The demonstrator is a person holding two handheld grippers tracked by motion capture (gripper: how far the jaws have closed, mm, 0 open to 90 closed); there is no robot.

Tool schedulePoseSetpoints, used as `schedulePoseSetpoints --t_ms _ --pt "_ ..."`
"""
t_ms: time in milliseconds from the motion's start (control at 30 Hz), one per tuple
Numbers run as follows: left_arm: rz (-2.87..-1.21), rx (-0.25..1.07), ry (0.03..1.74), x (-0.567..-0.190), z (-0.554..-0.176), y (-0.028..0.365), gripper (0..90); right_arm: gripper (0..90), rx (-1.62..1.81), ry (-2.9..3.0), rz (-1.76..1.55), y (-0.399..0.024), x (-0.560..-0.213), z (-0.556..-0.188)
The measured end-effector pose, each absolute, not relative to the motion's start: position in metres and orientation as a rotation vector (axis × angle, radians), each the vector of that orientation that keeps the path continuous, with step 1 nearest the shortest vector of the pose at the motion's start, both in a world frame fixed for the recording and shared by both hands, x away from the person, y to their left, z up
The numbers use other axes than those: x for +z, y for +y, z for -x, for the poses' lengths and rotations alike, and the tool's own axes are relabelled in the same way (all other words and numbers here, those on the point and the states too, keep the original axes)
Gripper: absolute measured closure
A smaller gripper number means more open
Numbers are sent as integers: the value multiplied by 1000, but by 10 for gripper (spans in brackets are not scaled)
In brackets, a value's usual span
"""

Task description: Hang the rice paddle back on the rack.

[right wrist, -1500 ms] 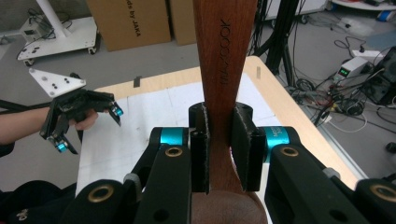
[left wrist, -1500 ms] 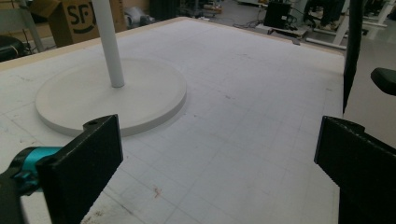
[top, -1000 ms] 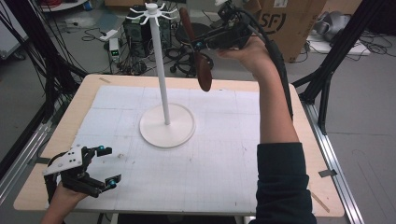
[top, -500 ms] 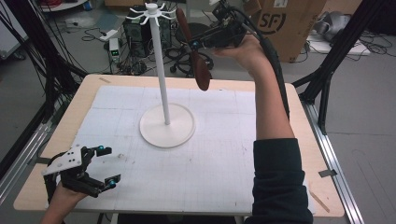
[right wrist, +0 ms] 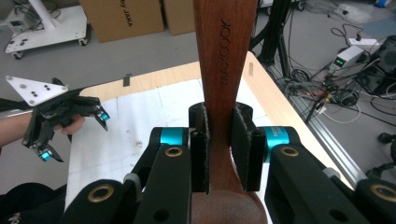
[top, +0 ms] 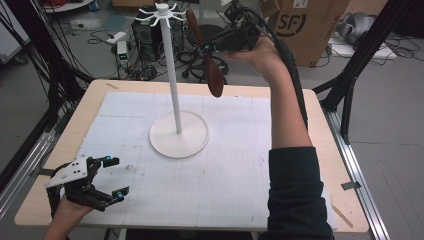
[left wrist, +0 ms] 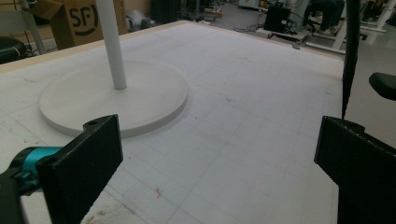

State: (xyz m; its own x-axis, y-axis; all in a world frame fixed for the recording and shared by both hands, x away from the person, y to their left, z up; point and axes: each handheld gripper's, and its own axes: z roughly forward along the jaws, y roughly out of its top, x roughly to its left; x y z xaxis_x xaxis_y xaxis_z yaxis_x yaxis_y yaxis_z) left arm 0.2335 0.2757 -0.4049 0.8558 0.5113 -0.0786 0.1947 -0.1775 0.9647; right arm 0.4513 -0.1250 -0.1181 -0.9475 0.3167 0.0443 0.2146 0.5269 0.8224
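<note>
A white stand rises from a round base [top: 179,136] at the middle of the table, with a ring of hooks [top: 162,10] on top of its pole. My right gripper [top: 207,47] is raised just right of the hooks and is shut on a brown wooden spoon [top: 214,80], which hangs with its bowl down and its handle end up by the hooks. In the right gripper view the pads clamp the spoon's handle [right wrist: 224,51]. My left gripper [top: 112,177] rests open near the front left corner; its view shows the base [left wrist: 116,100] and pole [left wrist: 109,42] beyond the jaws.
A white gridded mat [top: 235,170] covers most of the wooden table [top: 330,165]. Behind the table are a cardboard box [top: 300,25], a computer tower [top: 145,35] and cables on the floor. Black frame legs [top: 350,95] stand at the right.
My right gripper has carried the spoon slightly left, bringing the handle end closer to the stand's hooks. The left gripper has stayed put.
</note>
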Motion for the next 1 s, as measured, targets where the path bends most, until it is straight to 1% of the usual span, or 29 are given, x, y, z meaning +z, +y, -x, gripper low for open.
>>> schedulePoseSetpoints --t_ms 1000 --pt "-1753 310 542 -404 -232 277 17 779 1395 2668 -448 -108 -125 -452"
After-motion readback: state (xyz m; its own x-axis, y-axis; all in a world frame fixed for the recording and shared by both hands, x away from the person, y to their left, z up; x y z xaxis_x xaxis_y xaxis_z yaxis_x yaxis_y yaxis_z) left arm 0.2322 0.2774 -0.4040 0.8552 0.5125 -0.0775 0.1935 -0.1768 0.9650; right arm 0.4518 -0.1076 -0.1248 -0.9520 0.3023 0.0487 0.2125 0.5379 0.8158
